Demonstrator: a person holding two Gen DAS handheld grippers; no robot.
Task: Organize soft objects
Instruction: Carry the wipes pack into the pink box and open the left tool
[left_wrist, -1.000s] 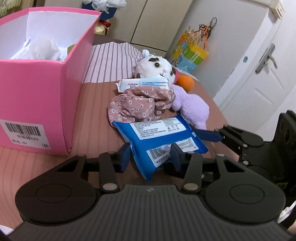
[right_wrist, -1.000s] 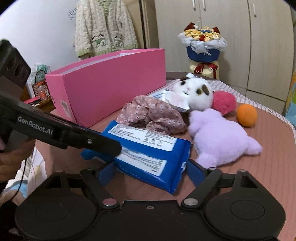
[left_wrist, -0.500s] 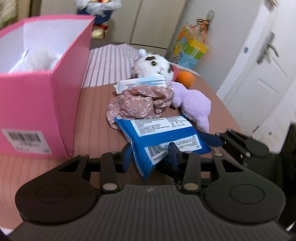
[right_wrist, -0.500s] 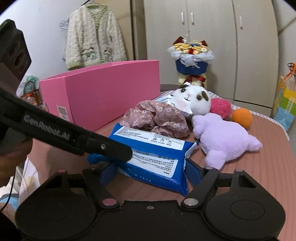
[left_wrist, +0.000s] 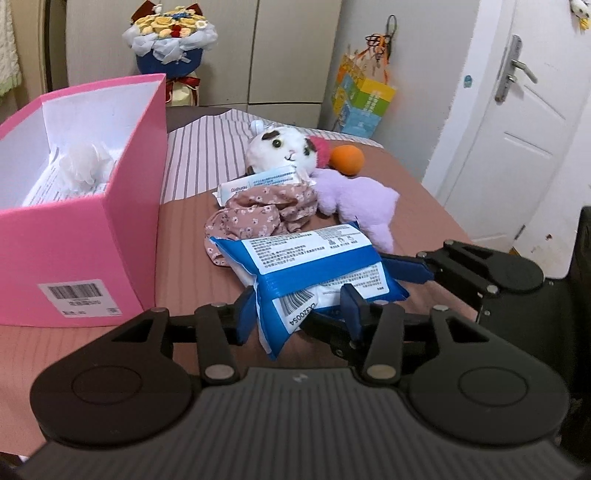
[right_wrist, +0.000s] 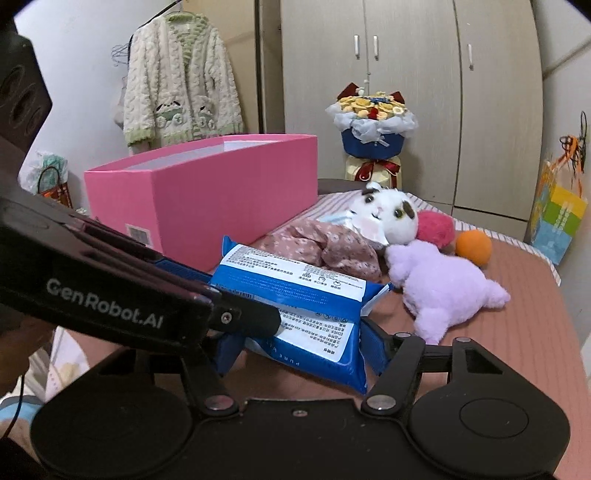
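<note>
Both tools grip the blue pack (left_wrist: 314, 266), lifted just off the desk (left_wrist: 184, 236) near its front edge. The left tool (left_wrist: 299, 310) pinches its near end; the right tool (right_wrist: 299, 350), whose jaws have just been closing, seems to press its sides. Next: carry it to the pink box (left_wrist: 110, 236) at the desk's left edge and drop it in.

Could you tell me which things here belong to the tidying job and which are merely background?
Part of the job:
- blue wipes pack, gripped by left gripper and right gripper
- pink box
- floral cloth
- white plush
- purple plush
- orange ball
- tube

Just lying about:
- flower bouquet
- cardigan
- paper bag
</note>
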